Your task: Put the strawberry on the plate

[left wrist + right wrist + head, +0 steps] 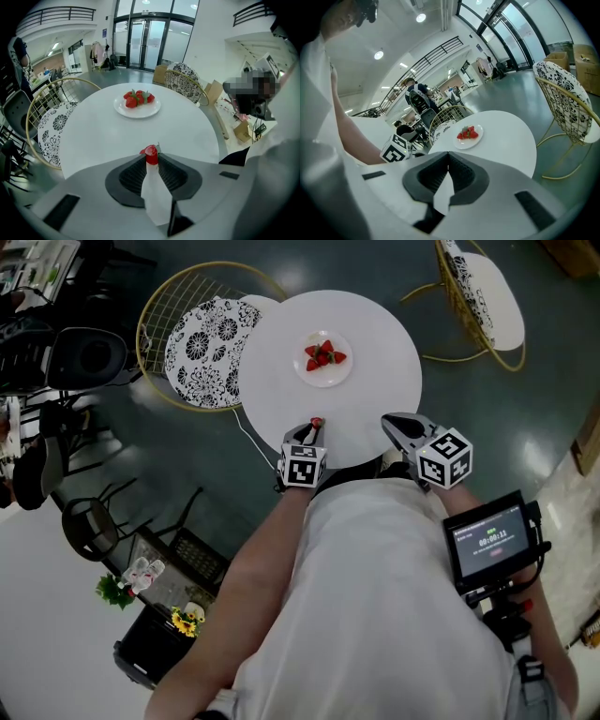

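Fingers of the left gripper [151, 157] tight on a strawberry [150, 150]; right gripper [448, 157] fingers together, empty.

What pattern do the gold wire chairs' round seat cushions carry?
Black floral print on white; the seat cushion shows best in the head view.

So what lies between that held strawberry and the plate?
Only bare white tabletop between strawberry and plate, per the left gripper view.

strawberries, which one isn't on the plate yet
The red strawberry pinched in the left gripper; the other strawberries lie on the small round white plate.
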A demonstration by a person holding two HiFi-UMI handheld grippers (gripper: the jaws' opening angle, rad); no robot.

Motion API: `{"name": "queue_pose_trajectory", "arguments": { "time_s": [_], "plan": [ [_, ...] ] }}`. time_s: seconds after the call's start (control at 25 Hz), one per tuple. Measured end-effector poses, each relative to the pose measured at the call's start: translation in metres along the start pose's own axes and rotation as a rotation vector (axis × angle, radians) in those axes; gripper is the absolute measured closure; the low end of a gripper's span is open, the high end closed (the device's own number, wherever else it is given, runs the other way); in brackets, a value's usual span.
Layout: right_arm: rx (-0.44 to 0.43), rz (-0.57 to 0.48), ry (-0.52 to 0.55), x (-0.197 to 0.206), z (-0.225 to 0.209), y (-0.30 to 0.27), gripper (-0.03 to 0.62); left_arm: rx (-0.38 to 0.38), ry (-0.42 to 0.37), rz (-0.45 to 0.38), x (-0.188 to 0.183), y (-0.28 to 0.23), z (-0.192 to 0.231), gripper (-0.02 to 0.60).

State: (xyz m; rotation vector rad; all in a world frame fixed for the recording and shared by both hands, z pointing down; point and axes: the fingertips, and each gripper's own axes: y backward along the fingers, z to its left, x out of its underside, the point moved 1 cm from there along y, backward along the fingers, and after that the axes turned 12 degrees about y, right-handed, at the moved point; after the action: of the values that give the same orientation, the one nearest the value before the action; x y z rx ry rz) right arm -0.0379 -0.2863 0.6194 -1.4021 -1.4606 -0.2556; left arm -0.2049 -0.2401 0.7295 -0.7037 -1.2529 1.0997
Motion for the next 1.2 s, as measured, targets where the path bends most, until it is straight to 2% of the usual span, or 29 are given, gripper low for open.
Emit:
{"name": "queue_pose_trajectory", "arguments": {
  "time_s": [0.4,0.92,1.2],
  "plan": [
    [0.004,-0.005,0.001,-0.001,-0.003,0.000,0.588,0.034,-0.026,-0.064,-0.024,0.004,-0.012,0.494],
    [0.031,-0.013,-0.006,0.000,-0.015,0.006,0.588,0.066,-0.060,-0.162,-0.083,-0.003,-0.024,0.494],
    [0.044,0.002,-0.018,0.003,-0.013,0.008,0.587,0.044,0.022,-0.181,-0.103,-0.016,-0.011,0.494]
  ]
}}
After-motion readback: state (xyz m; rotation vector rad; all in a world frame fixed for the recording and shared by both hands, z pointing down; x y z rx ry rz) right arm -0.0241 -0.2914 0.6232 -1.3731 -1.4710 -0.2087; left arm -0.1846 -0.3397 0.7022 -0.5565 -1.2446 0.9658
